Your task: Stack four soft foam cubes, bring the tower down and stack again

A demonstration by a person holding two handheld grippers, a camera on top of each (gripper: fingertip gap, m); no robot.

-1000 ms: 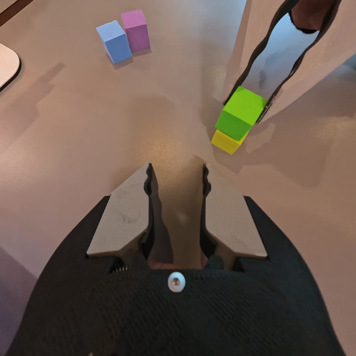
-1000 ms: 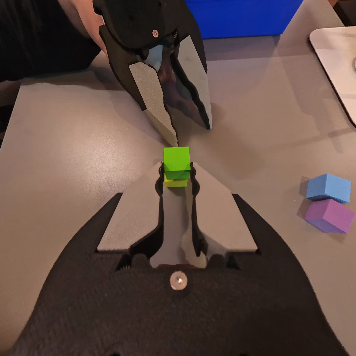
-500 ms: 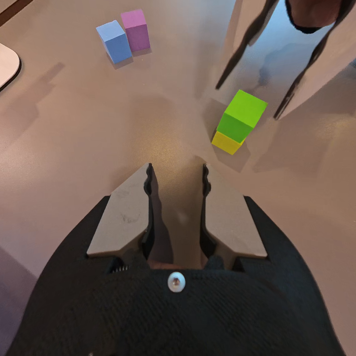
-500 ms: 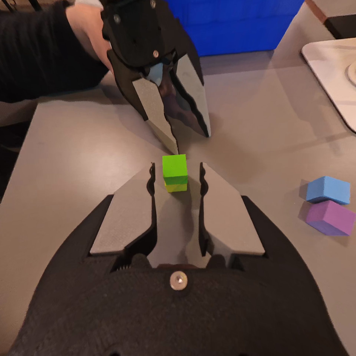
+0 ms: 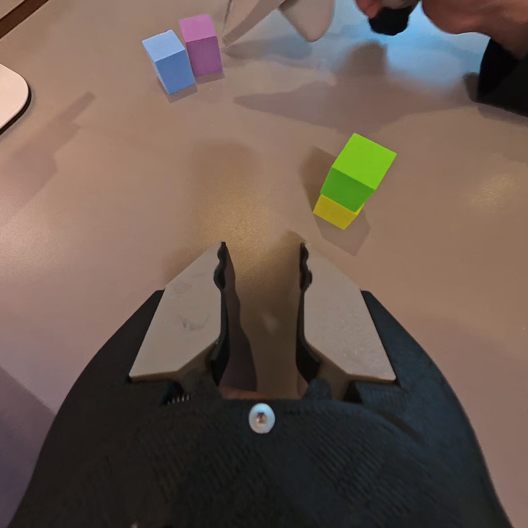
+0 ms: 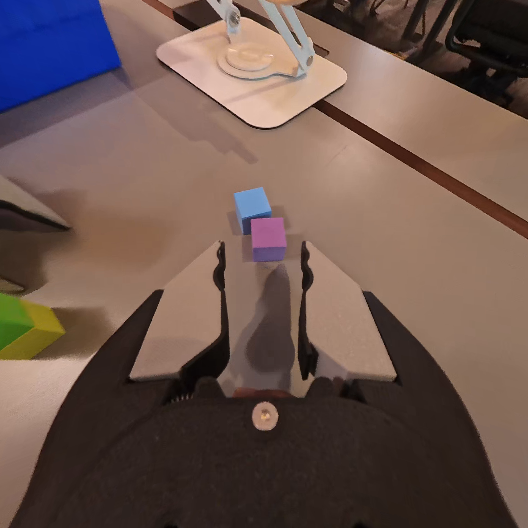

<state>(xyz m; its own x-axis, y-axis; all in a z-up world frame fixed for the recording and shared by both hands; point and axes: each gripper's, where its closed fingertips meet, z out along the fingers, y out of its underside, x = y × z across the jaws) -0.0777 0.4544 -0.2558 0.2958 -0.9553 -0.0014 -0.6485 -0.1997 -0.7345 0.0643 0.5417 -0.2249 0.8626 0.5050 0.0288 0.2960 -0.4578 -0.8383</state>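
Green cube: sits on top of the yellow cube, turned slightly so their edges do not line up; nothing grips it.
Yellow cube: rests directly on the grey worktop, ahead and to the right of the left gripper.
Two-cube stack, right wrist view: blurred at the left edge, green and yellow both partly cut off.
Blue cube: on the worktop, well apart from the stack, touching or just beside the purple cube.
Purple cube: on the worktop, just beyond the tips of the right gripper and roughly in line with the gap between its fingers.
Right gripper: fingers apart, nothing between them, pointing at the purple cube without touching it.
Left gripper: fingers apart, empty, above bare worktop; the stack is off to its right.
Right gripper, left wrist view: blurred grey fingers at the top edge near the purple cube and blue cube.
White stand base: flat rounded plate farther back on the worktop.
Blue bin: at the far left.
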